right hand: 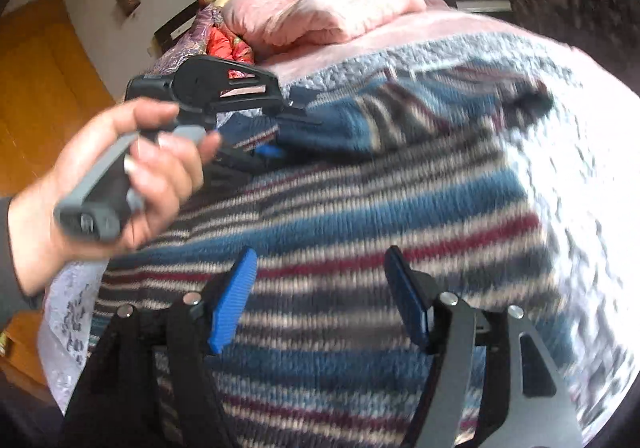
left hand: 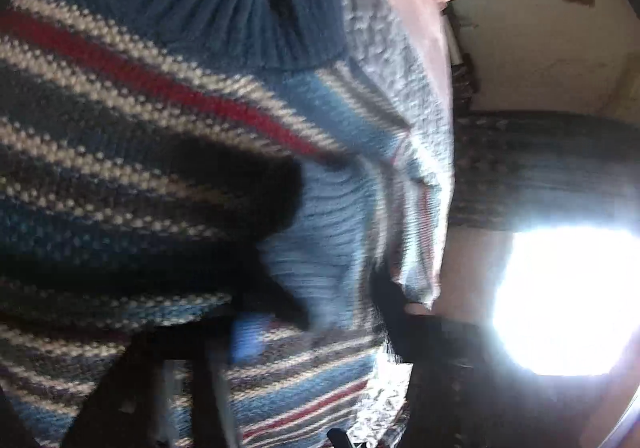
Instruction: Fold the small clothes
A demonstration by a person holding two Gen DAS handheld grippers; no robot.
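Right wrist view shows the right claw [right hand: 320, 300] open, its blue pads apart above the striped knit sweater [right hand: 360, 207], which lies spread on the bed [right hand: 580, 175]. Beyond, the left claw [right hand: 268, 149] sits at a fold near the collar; whether it grips I cannot tell. Risk, to my mind: thick knit bunching, or the blanket beneath getting pinched too.

Your left wrist cam is jammed right up against the striped sweater [left hand: 168, 119], tilted toward the wall. Your right one looks down the bed [right hand: 360, 35], sharing that sweater.
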